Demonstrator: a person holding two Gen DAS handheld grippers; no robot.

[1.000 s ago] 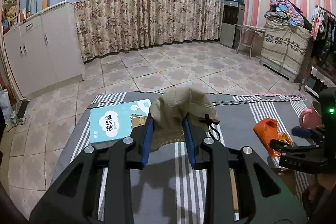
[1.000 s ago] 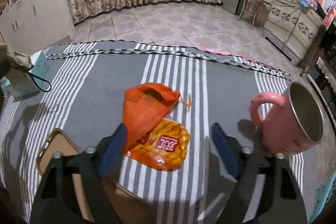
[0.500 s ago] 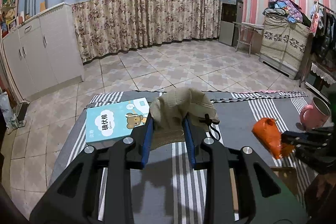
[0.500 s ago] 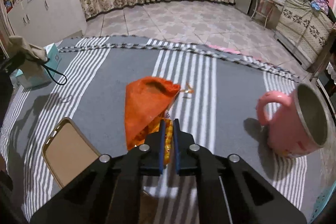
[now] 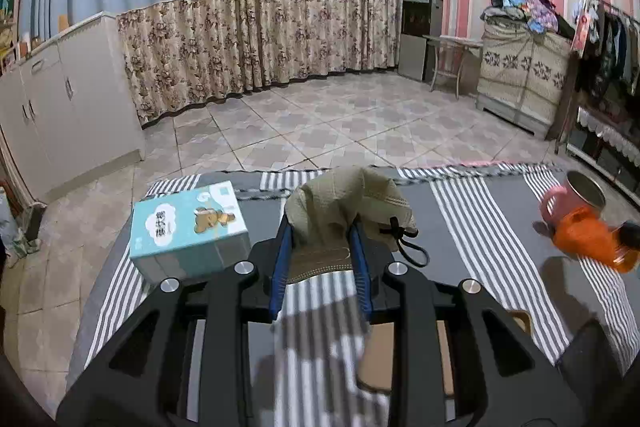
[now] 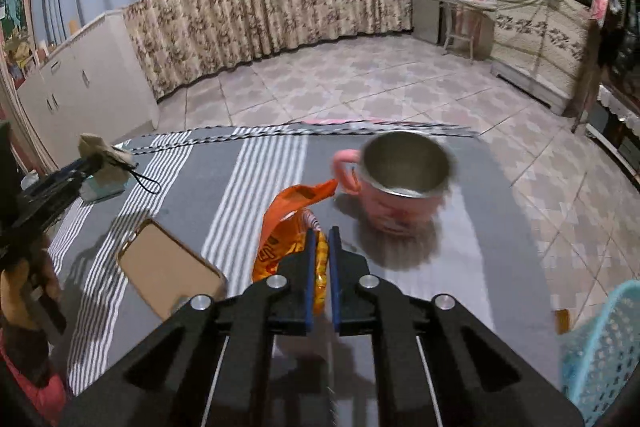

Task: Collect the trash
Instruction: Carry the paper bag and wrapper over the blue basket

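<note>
Only the right wrist view shows the turquoise basket [image 6: 600,355] beside the table [image 6: 460,247].

Both grippers are matte black frames with triangular cut-outs and round silver screws at the pivots. The left gripper [image 5: 320,259] and right gripper [image 6: 321,271] carry blue-edged fingers [image 5: 279,267]. A bare hand [image 6: 24,291] shows, with what may be a red sleeve.
</note>
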